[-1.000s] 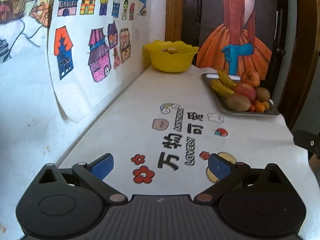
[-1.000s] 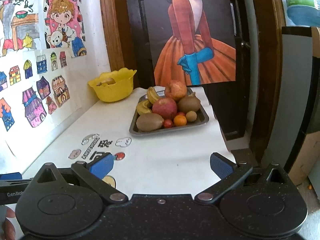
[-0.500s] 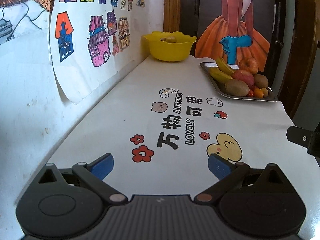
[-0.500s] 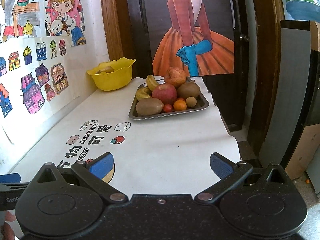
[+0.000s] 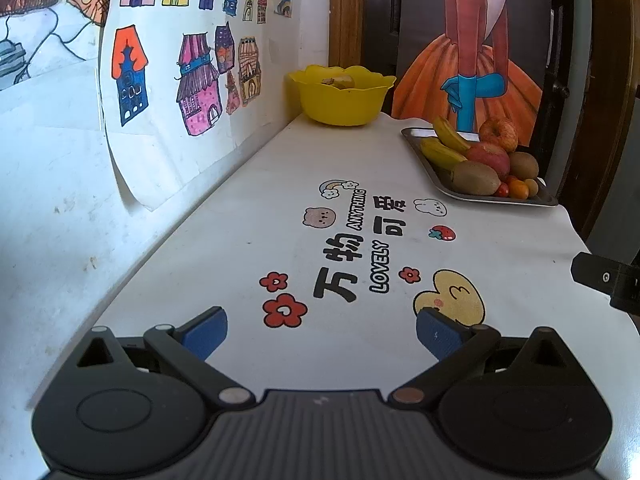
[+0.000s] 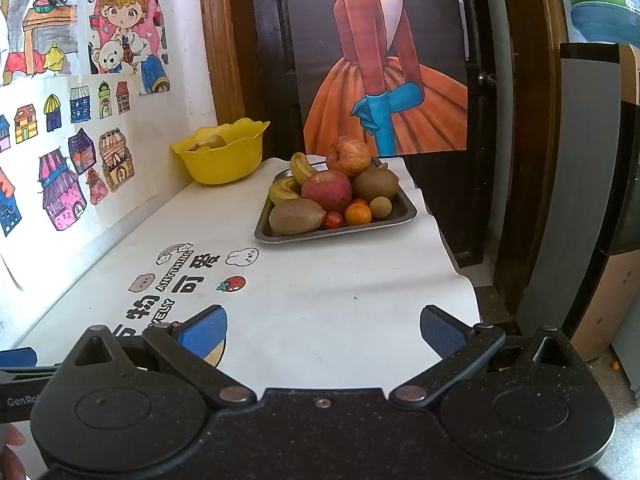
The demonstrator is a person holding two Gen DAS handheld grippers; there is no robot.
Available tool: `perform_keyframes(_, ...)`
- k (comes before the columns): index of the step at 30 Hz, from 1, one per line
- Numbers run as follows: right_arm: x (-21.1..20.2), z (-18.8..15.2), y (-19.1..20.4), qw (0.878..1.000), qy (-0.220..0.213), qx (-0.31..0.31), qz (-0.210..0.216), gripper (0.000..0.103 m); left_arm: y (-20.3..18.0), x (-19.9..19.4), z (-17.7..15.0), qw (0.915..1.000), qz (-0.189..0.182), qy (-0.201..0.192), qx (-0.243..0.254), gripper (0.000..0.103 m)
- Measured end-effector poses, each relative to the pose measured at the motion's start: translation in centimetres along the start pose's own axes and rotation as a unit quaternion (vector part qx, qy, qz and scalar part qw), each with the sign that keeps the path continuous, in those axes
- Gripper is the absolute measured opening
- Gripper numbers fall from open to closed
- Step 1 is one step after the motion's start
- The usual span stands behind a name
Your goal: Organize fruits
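Both claws are spread wide with nothing in them: left gripper (image 5: 322, 334) and right gripper (image 6: 323, 330) hover low over the near end of the table (image 6: 340, 300). The fruit is all piled on the tray (image 6: 336, 233) at the far right: apples, bananas, kiwis, plus a few small ones up front. A yellow bowl (image 6: 222, 156) sits far left by the wall, with something inside I can't make out.
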State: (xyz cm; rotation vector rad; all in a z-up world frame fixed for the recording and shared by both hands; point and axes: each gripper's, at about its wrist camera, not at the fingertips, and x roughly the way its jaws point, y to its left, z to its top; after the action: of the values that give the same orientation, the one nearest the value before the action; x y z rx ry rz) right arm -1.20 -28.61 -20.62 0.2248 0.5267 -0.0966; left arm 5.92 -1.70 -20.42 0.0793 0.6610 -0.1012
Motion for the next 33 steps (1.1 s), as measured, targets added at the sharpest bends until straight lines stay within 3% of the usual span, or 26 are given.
perform_keyframes(33,0.21,-0.07,0.24,1.0,0.005,-0.001,0.002,0.102,0.17,0.37,-0.26,1.0,-0.002,0.003,-0.001,0.102)
